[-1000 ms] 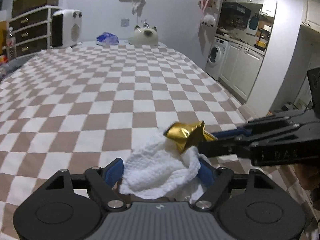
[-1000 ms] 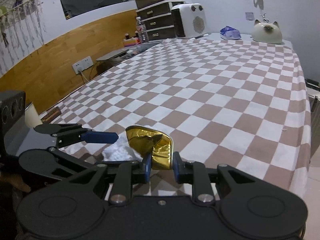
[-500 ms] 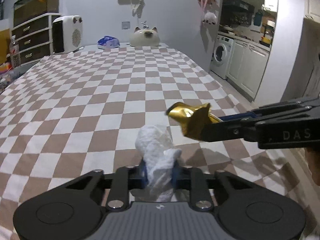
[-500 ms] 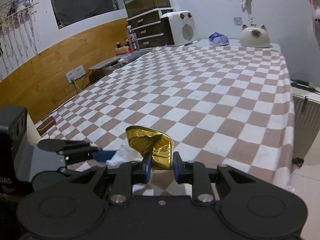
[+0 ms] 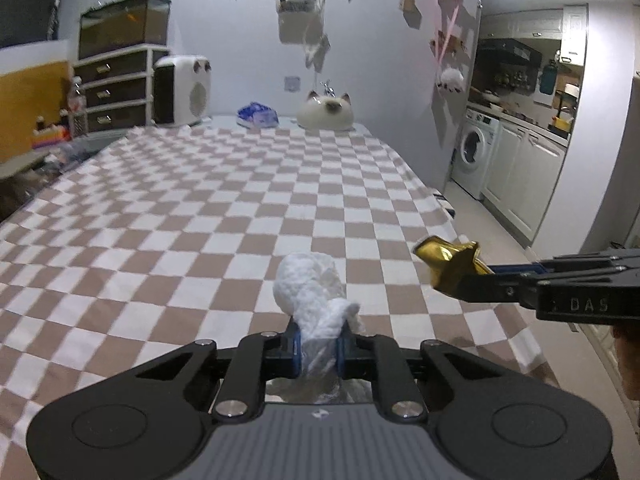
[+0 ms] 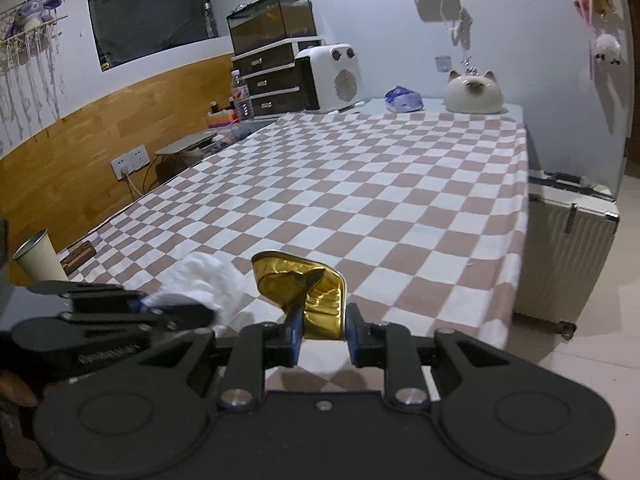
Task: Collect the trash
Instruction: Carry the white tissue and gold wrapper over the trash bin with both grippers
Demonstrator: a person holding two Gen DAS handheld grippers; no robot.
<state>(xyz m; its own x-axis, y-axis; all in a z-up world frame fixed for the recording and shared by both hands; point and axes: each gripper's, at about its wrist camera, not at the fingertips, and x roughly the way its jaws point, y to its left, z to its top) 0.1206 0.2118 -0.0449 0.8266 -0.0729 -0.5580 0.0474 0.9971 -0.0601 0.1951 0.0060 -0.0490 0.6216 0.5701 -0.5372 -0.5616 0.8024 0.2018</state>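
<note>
My left gripper [image 5: 318, 346] is shut on a crumpled white paper towel [image 5: 310, 292] and holds it above the near end of the checkered table [image 5: 240, 208]. My right gripper [image 6: 322, 330] is shut on a crumpled gold foil wrapper [image 6: 308, 292], lifted off the cloth. In the left wrist view the right gripper [image 5: 464, 276] comes in from the right with the gold wrapper [image 5: 450, 260] at its tip. In the right wrist view the left gripper [image 6: 138, 304] sits at the left with the white towel [image 6: 204, 280].
A cat-shaped white object [image 5: 326, 114], a blue bag [image 5: 258, 114] and a white heater [image 5: 182, 94] stand at the table's far end. A silver suitcase [image 6: 568, 240] stands on the floor right of the table. A paper cup [image 6: 38, 254] sits at the left.
My left gripper closed on the white towel and lifted it off the table. Both grippers rose and drew back; the right one moved away to the right with the gold wrapper.
</note>
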